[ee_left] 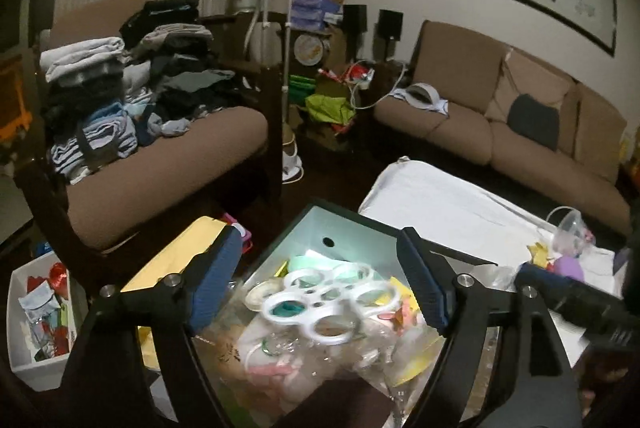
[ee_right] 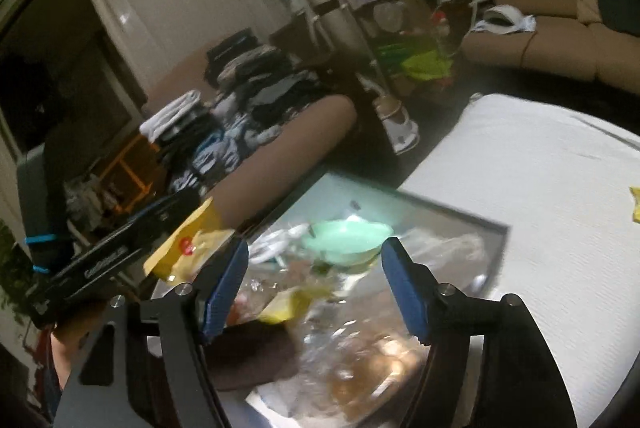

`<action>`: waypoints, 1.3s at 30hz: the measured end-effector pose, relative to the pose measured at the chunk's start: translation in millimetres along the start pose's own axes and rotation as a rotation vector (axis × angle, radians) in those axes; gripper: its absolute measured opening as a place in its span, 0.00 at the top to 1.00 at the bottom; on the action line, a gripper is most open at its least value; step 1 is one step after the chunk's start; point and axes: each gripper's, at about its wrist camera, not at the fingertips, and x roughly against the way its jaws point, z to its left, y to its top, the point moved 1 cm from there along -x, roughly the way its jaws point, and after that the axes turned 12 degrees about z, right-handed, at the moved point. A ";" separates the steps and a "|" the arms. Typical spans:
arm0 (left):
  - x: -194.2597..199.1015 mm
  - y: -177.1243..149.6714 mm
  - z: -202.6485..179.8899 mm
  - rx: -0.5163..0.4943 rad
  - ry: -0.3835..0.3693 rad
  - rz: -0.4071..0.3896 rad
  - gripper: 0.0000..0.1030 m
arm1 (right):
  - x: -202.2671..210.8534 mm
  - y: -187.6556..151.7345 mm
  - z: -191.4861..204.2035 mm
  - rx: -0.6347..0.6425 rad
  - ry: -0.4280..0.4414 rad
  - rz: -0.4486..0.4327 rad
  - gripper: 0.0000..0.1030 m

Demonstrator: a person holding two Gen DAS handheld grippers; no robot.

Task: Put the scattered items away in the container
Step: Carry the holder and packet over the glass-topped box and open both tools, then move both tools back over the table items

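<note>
1. Container [ee_left: 340,228]: a pale, open-topped box at the near left edge of the white tabletop [ee_left: 452,204]. It is already well filled with a white ring tray [ee_left: 328,304], clear wrappers and small coloured pieces; the right wrist view also shows a green bowl [ee_right: 346,236] toward its far side.
2. Left gripper [ee_left: 320,292]: jaws stand wide apart over the container. The ring tray lies below and between them, but no pad presses on it.
3. Right gripper [ee_right: 314,288]: jaws likewise spread above the container's contents, gripping nothing. This view is blurred, so finer detail cannot be told.
4. Step in hand, as a judgement: a drop into the container looks just completed, with both grippers empty above it.
5. Items left: a clear cup [ee_left: 572,228], a purple piece [ee_left: 570,264] and yellow scraps [ee_left: 538,252] lie on the tabletop, right of the container and well apart from it; another yellow scrap [ee_right: 634,204] shows at the far right.
6. Next move, as a judgement: one gripper should swing right, close on a remaining item, then carry it back over the container.
</note>
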 end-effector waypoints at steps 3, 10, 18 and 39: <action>5.0 1.9 6.7 0.046 -0.026 -0.005 0.18 | 20.8 1.1 -13.7 -0.025 -0.014 -0.034 0.28; 31.3 10.6 -33.6 0.023 -0.240 -0.037 0.00 | 92.7 -19.0 -84.0 -0.126 -0.202 -0.065 0.27; 24.1 -20.2 -170.1 -0.245 -0.362 0.045 0.00 | 217.1 -53.0 -178.3 -0.336 -0.498 -0.180 0.18; -54.0 -101.2 -267.8 -0.390 -0.367 0.239 0.01 | 100.6 -38.2 -413.8 -0.566 -0.941 0.154 0.01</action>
